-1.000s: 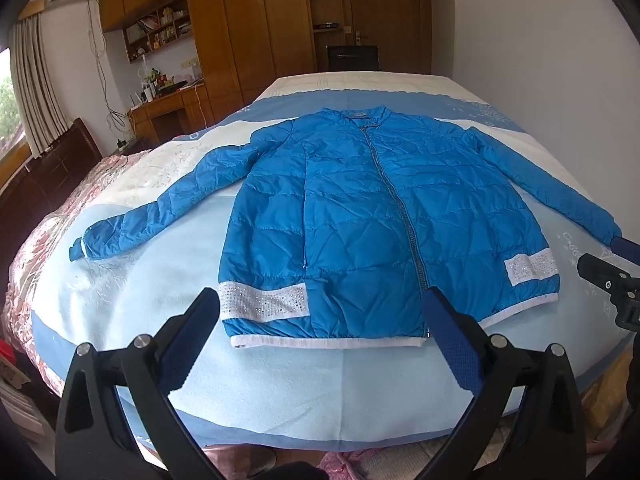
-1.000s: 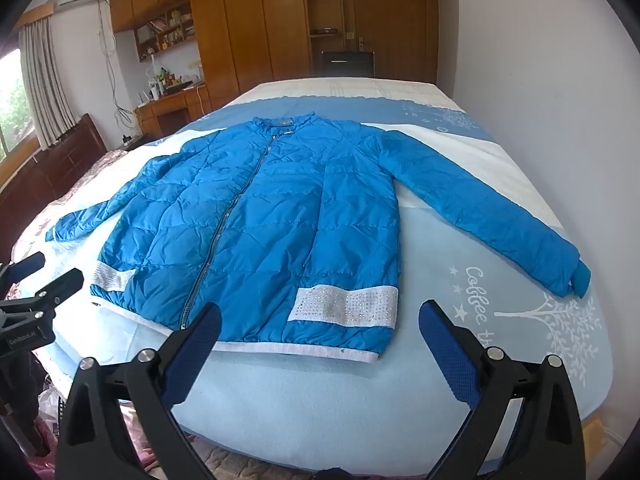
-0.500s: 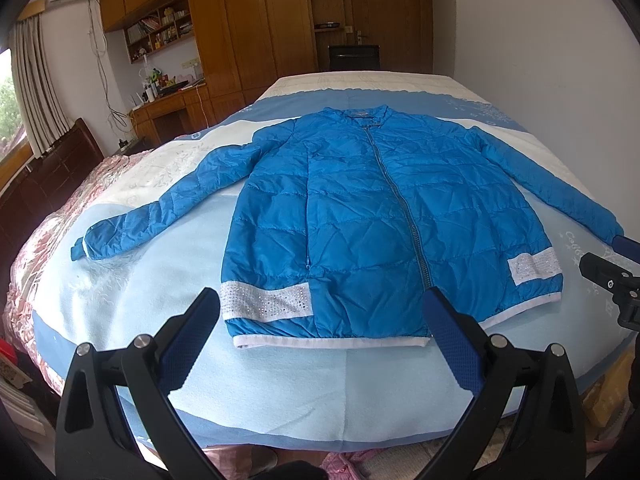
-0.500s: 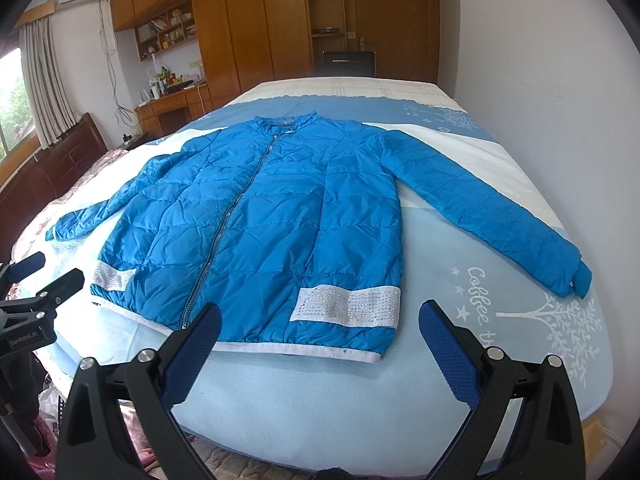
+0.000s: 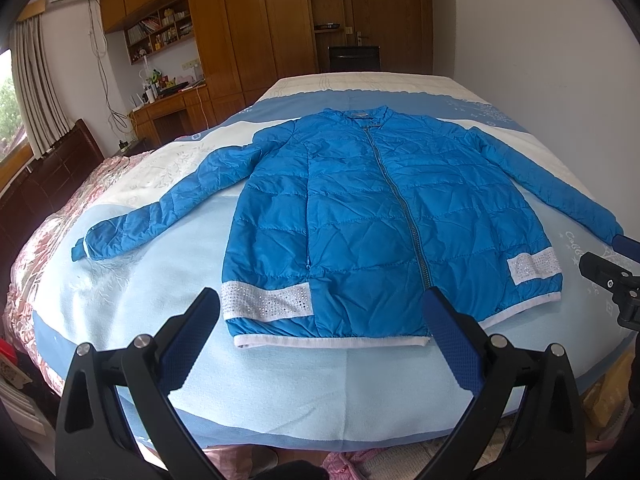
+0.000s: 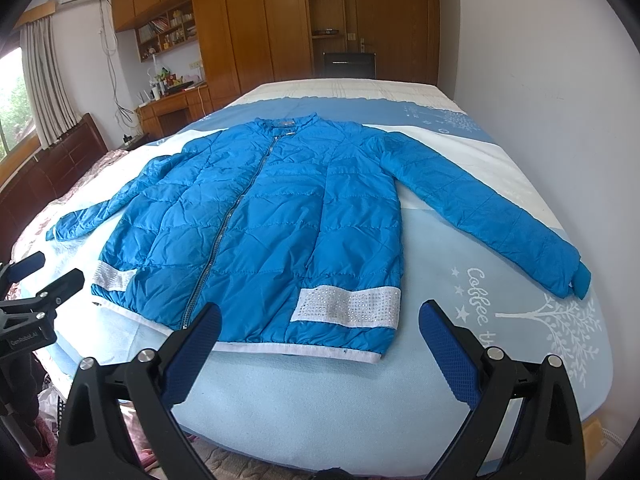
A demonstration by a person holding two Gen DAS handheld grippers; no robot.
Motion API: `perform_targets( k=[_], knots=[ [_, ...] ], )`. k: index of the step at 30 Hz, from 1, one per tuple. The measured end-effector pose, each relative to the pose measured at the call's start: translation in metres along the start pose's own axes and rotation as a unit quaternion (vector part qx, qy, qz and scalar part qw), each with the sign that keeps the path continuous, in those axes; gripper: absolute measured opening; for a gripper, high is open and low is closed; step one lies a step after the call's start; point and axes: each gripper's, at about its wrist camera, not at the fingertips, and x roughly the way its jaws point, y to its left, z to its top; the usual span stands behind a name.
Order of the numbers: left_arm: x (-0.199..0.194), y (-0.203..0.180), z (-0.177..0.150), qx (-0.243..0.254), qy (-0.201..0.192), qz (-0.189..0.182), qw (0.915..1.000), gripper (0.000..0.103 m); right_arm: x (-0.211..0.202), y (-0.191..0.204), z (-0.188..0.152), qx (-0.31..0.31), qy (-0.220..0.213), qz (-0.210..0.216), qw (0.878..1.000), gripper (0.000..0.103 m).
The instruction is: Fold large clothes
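Observation:
A blue quilted jacket [image 5: 380, 224] lies flat and zipped on the bed, front up, both sleeves spread out; it also shows in the right wrist view [image 6: 264, 224]. Its hem, with white studded bands, faces me. My left gripper [image 5: 320, 320] is open and empty, hovering just short of the hem near its left half. My right gripper [image 6: 320, 328] is open and empty, just short of the hem's right half. The left sleeve cuff [image 5: 84, 246] and the right sleeve cuff [image 6: 576, 280] lie on the blanket.
The bed carries a light blue blanket [image 5: 320, 380] with a printed tree [image 6: 560, 320]. A white wall [image 6: 560, 80] runs along the right. A dark headboard [image 5: 44, 176], desk [image 5: 168, 112] and wooden wardrobes [image 5: 248, 20] stand left and behind.
Both grippers have edged slightly forward toward the jacket's hem. The jacket has not moved and both grippers stay open.

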Motion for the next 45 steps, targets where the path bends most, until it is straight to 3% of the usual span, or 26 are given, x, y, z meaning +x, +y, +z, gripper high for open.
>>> perform_targets(
  k=[45],
  knots=[
    [-0.0001,-0.0006,-0.0005,0.001,0.001,0.002,1.0,0.1,0.0018,0.0027,0.0011,-0.001,0.001,0.0,1.0,0.099]
  ],
)
